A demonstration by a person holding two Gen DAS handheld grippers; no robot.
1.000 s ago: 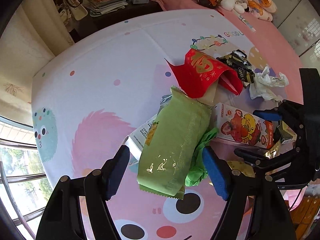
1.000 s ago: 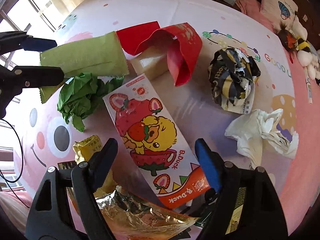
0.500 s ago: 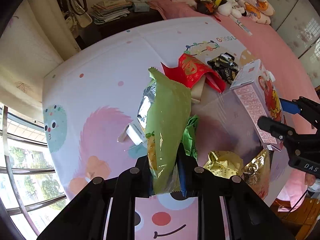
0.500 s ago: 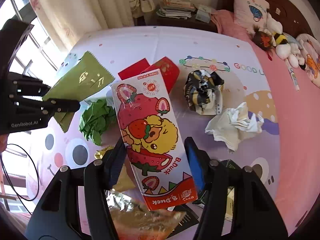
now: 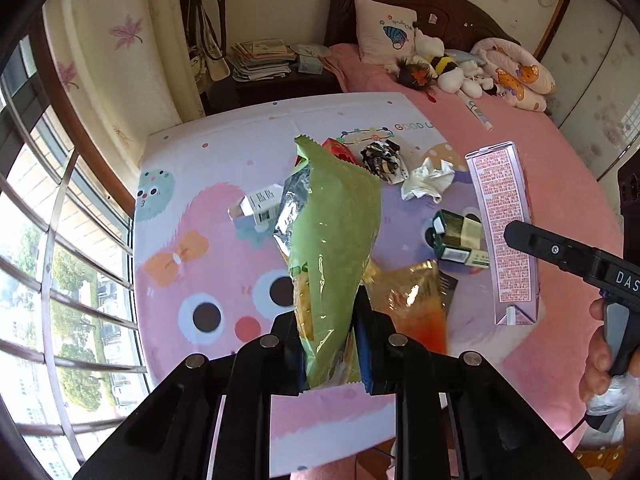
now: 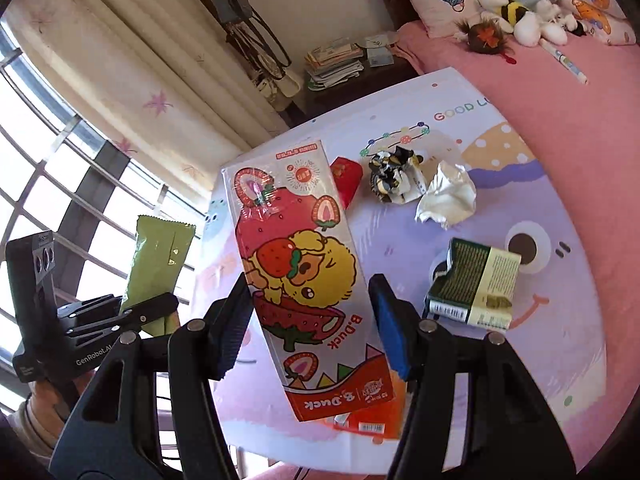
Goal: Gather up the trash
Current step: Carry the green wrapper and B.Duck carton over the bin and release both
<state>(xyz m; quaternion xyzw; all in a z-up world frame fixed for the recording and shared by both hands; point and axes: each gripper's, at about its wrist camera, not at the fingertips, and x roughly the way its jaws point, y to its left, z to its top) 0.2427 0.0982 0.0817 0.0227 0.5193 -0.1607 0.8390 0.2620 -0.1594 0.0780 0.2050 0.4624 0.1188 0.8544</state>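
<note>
My left gripper (image 5: 326, 344) is shut on a green snack bag (image 5: 332, 248) and holds it upright, well above the cartoon play mat (image 5: 200, 208). The bag also shows in the right wrist view (image 6: 158, 260). My right gripper (image 6: 310, 328) is shut on a B.Duck strawberry carton (image 6: 300, 276), lifted above the mat; the carton's back shows in the left wrist view (image 5: 504, 228). On the mat lie a crumpled black wrapper (image 6: 394, 176), a white tissue wad (image 6: 446, 196), a red envelope (image 6: 346, 178), a dark green box (image 6: 474, 284), a gold foil bag (image 5: 412, 300) and a small white box (image 5: 258, 206).
The mat covers a pink bed (image 5: 520, 128) with plush toys (image 5: 444, 70) and a pillow (image 5: 384, 32) at the headboard. A nightstand with stacked papers (image 5: 262, 60) stands behind. A barred window (image 5: 52, 240) and curtain (image 6: 132, 80) are on the left.
Both grippers have risen far above the mat, carrying the green bag and the carton. The trash on the mat now looks smaller and farther away.
</note>
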